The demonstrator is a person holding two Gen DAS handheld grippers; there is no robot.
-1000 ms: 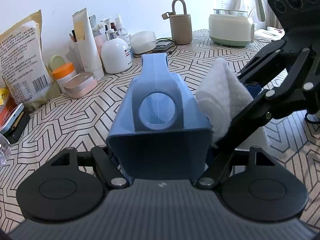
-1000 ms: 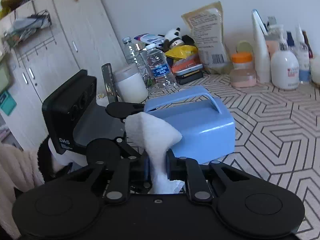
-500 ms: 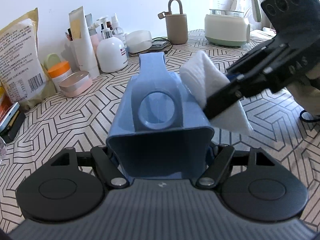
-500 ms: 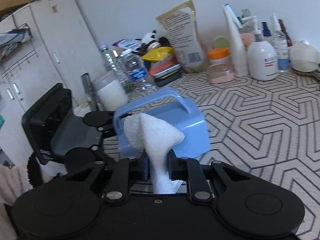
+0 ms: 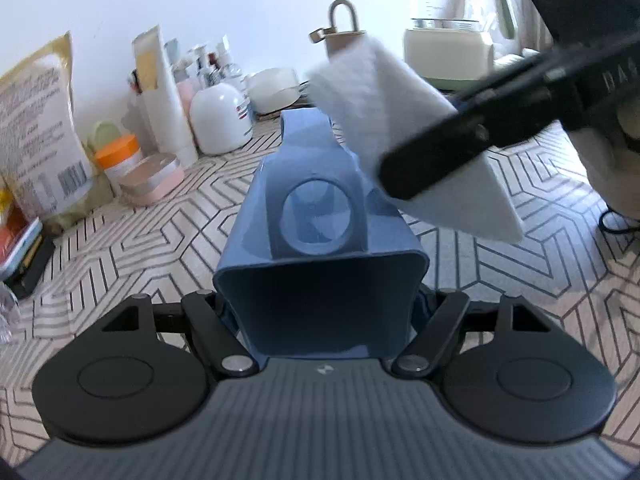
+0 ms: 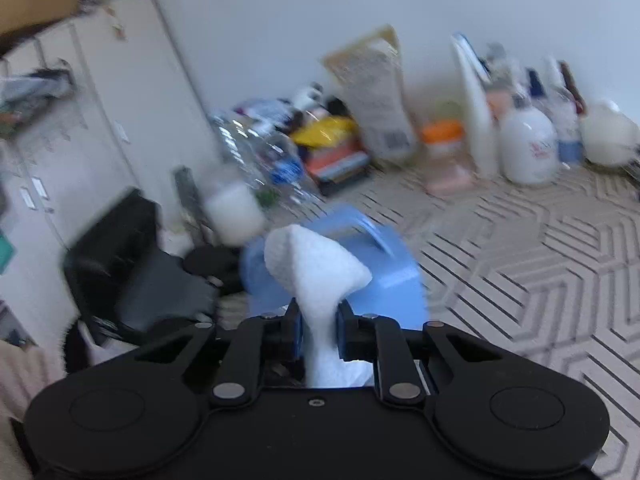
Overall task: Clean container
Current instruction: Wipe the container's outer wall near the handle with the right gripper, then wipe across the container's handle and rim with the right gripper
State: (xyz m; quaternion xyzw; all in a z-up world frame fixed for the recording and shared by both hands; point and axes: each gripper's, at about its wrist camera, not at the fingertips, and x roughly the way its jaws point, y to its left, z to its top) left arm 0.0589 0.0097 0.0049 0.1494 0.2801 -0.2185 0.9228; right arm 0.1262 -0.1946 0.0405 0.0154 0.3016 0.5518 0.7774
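A blue plastic container (image 5: 320, 264) with a top handle lies between my left gripper's (image 5: 320, 312) jaws, which are shut on its near end. It also shows in the right wrist view (image 6: 384, 280), blurred. My right gripper (image 6: 318, 320) is shut on a white folded cloth (image 6: 316, 272). In the left wrist view the cloth (image 5: 384, 104) hangs above and to the right of the container, apart from it, with the right gripper's finger (image 5: 460, 152) across it.
Bottles, tubes and jars (image 5: 216, 120) and a yellow bag (image 5: 32, 136) line the back wall on the patterned tablecloth (image 5: 160, 232). A kettle (image 5: 452, 32) and a beige flask (image 5: 344, 32) stand at the back right. Water bottles (image 6: 276, 160) stand at the left.
My right gripper has lifted the cloth up and away from the container's right side. The left gripper keeps holding the container still.
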